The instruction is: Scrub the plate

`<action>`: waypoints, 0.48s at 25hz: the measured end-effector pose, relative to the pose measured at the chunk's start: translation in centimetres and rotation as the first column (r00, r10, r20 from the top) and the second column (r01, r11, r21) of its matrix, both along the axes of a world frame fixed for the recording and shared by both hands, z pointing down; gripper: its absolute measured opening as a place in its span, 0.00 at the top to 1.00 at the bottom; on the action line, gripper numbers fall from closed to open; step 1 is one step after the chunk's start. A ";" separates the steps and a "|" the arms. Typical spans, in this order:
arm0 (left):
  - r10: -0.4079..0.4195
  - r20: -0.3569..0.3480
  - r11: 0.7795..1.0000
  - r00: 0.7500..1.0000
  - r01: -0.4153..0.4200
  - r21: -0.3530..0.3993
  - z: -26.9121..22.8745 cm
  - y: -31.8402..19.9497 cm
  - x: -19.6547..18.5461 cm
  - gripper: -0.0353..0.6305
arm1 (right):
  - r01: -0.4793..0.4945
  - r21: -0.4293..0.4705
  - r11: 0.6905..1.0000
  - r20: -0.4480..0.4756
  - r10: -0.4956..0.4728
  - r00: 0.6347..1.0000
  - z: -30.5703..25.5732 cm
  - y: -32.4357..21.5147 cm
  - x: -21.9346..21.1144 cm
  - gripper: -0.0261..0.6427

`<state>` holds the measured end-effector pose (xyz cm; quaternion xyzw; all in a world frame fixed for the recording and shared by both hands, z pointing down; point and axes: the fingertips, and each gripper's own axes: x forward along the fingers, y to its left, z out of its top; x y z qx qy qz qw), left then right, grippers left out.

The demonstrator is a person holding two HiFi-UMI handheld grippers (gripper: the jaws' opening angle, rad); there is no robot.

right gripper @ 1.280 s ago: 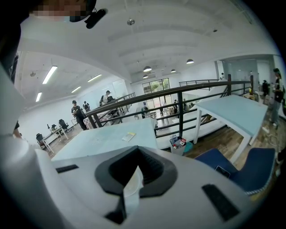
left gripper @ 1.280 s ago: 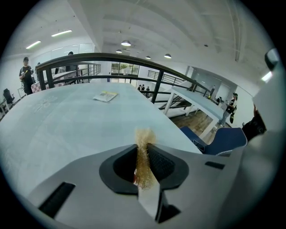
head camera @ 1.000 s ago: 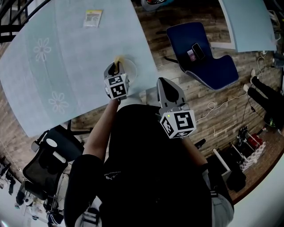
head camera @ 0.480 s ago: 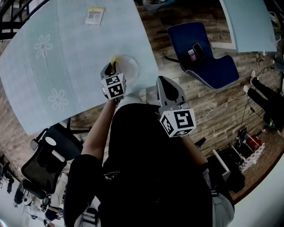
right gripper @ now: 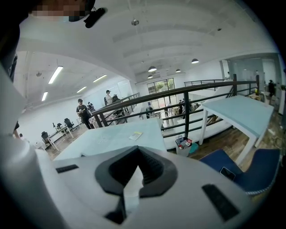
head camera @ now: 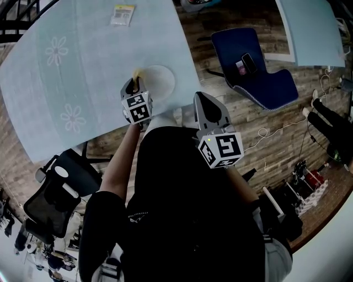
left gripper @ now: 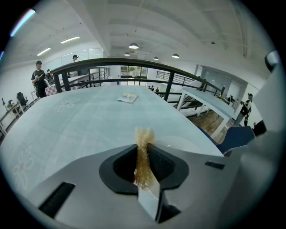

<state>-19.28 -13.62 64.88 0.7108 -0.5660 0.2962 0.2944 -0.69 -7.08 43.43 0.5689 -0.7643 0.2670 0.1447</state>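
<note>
A pale round plate (head camera: 159, 80) lies on the light blue table (head camera: 71, 71) near its front edge. My left gripper (head camera: 135, 83) hovers at the plate's left rim, shut on a golden wire scrubber (head camera: 136, 73). In the left gripper view the scrubber (left gripper: 144, 136) sticks out between the closed jaws of the left gripper (left gripper: 145, 146), and the plate (left gripper: 181, 144) shows just ahead to the right. My right gripper (head camera: 207, 112) hangs off the table's edge, close to my body. In its own view the right gripper (right gripper: 138, 166) is shut with nothing in it.
A small yellow packet (head camera: 122, 15) lies at the table's far side. A blue chair (head camera: 253, 69) with a phone (head camera: 242, 64) on it stands on the wooden floor to the right. A black office chair (head camera: 52, 193) sits at the lower left. People stand beyond the railing (left gripper: 111, 62).
My left gripper has slid a little to the left with the scrubber, so more of the plate shows. The right gripper has stayed where it was.
</note>
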 end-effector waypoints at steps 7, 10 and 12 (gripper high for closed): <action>-0.046 0.005 0.999 0.999 0.046 0.015 -0.5 1.0 -1.3 0.84 | 0.029 0.017 0.999 0.009 -0.029 1.000 -0.2 0.2 -0.7 0.95; -0.071 -0.011 0.997 0.997 0.071 0.019 -1.4 1.7 -1.6 0.84 | 0.049 0.023 0.999 0.017 -0.049 0.999 -0.4 0.2 -1.0 0.95; -0.088 -0.062 0.996 0.994 0.089 0.023 -2.1 2.1 -1.2 0.84 | 0.070 0.024 0.997 0.018 -0.070 0.997 -0.5 0.2 -1.2 0.95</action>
